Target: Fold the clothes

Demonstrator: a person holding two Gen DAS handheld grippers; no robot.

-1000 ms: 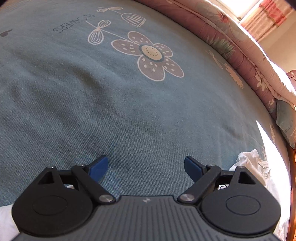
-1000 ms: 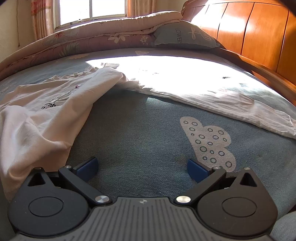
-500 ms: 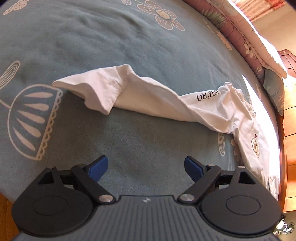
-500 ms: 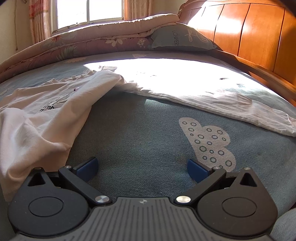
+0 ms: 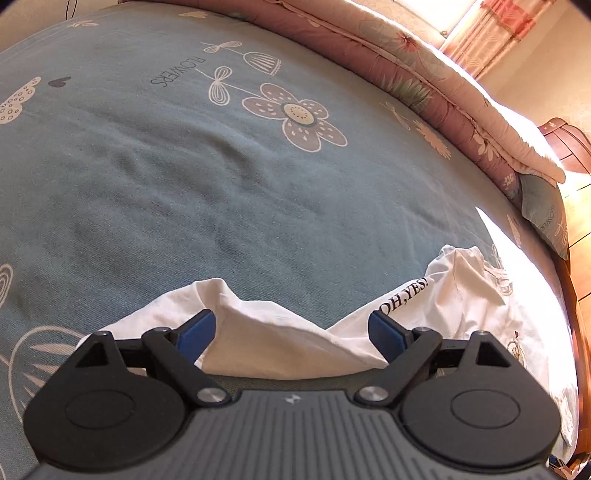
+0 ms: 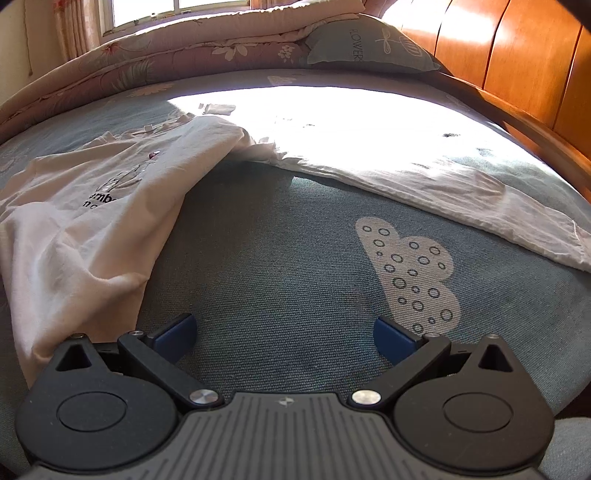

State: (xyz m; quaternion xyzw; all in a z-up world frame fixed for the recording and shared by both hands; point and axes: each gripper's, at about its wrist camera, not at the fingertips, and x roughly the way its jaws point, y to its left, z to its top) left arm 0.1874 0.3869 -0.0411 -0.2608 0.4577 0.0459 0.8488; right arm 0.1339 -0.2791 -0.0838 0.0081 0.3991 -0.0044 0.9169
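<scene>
A crumpled white T-shirt [image 5: 280, 343] with black "OH,YES!" lettering lies on the blue-grey bedsheet [image 5: 221, 184]. In the left wrist view my left gripper [image 5: 291, 330] is open, and a raised fold of the shirt sits between its blue fingers, unpinched. In the right wrist view the same white T-shirt [image 6: 92, 206] spreads from the left edge across to the sunlit right, with a printed design near its middle. My right gripper [image 6: 284, 334] stands open over bare sheet, its left finger close to the shirt's near edge.
A rolled pink floral quilt [image 5: 424, 85] runs along the far side of the bed under a window [image 6: 177, 7]. A blue-grey pillow [image 6: 365, 48] leans on the orange wooden headboard [image 6: 517, 66]. Strong sunlight washes out the sheet's centre.
The left gripper has swung down and forward onto the shirt, so a fold now lies between its fingers. The right gripper has hardly moved, tilting slightly. Both stayed open.
</scene>
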